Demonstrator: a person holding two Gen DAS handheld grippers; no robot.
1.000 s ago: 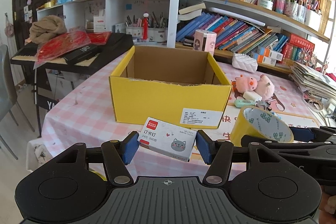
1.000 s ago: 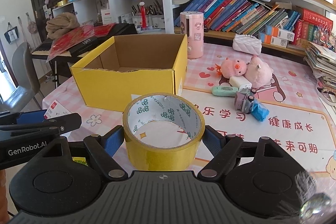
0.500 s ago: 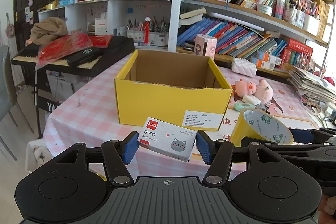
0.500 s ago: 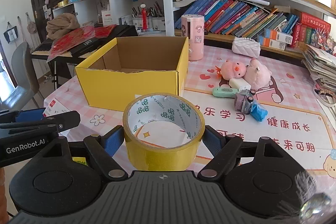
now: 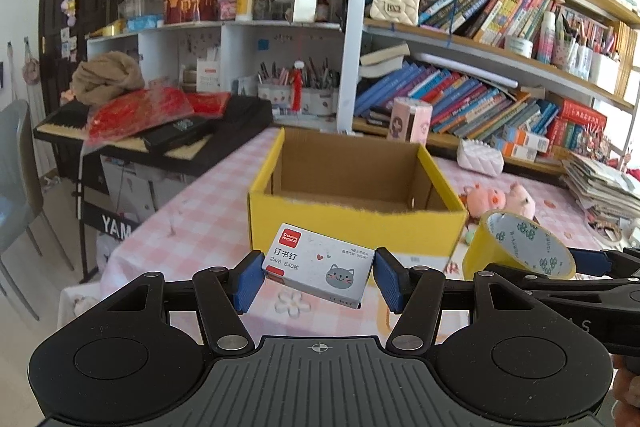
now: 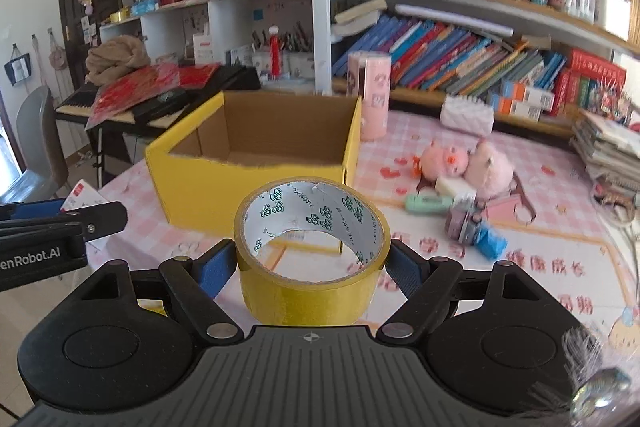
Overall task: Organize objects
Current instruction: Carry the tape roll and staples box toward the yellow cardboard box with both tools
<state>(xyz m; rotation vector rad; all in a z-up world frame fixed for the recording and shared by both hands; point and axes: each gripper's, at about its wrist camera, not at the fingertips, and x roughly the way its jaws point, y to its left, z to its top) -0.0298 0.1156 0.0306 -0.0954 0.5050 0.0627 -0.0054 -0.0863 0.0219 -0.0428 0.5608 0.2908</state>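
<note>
Left gripper (image 5: 318, 277) jaws clamp the staple box (image 5: 320, 269), right gripper (image 6: 310, 269) jaws clamp the tape roll (image 6: 312, 267). Both have edged closer to the yellow box (image 5: 356, 223) — drop-in comes next, likely.

Open-topped yellow box (image 5: 352, 223) ahead, interior bare; pink canister (image 6: 369, 95) and plush toys (image 6: 466, 163) beyond.

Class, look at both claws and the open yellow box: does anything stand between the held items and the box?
Nothing visible does. The staple box and tape roll are held just short of the yellow box; its open top is unobstructed.
</note>
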